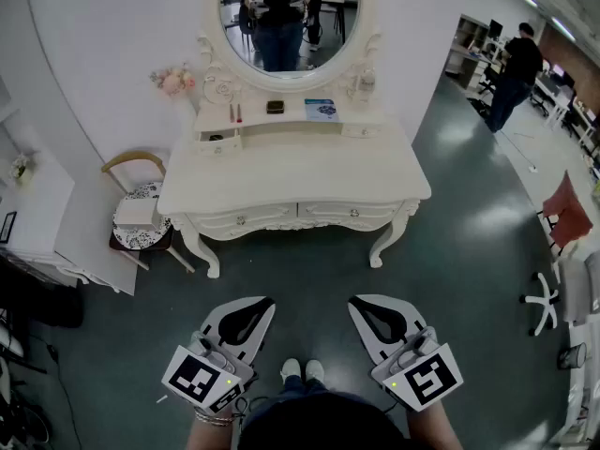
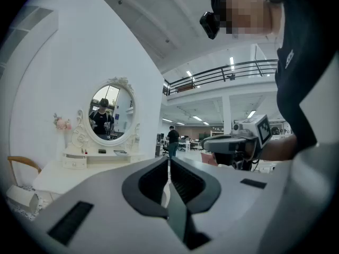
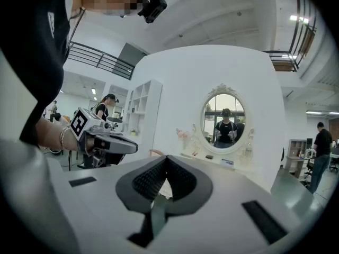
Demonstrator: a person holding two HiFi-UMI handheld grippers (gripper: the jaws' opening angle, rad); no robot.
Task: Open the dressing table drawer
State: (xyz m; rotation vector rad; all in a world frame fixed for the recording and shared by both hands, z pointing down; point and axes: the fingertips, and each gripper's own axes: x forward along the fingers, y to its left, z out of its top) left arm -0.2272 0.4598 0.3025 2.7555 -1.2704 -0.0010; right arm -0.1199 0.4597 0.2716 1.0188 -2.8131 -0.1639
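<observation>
The left tool (image 1: 265,304) has its jaws pressed together, tips meeting, with nothing between them. The right tool (image 1: 356,302) is the same: jaws closed on each other and empty. Both are held about level, side by side with a gap between them, each in one of the person's hands. They sit above the dark floor (image 1: 450,251), just ahead of the person's white shoes (image 1: 302,370). Both tools point toward the dressing table (image 1: 394,228), which stands well apart from them against the white wall.

Under the table's bare cream tabletop (image 1: 291,172) are two wide drawers side by side, the left drawer (image 1: 242,220) and the right drawer (image 1: 354,213). Each has a small knob, and both are pushed fully in. A low shelf (image 1: 281,120) runs along the back of the tabletop and carries a few small items. Above it, an oval mirror (image 1: 289,17) reflects the person. Pink flowers (image 1: 173,81) sit to the left of the mirror. A wooden chair (image 1: 141,216) stands beside the table's left end. Another person (image 1: 514,68) stands far off to the right.
</observation>
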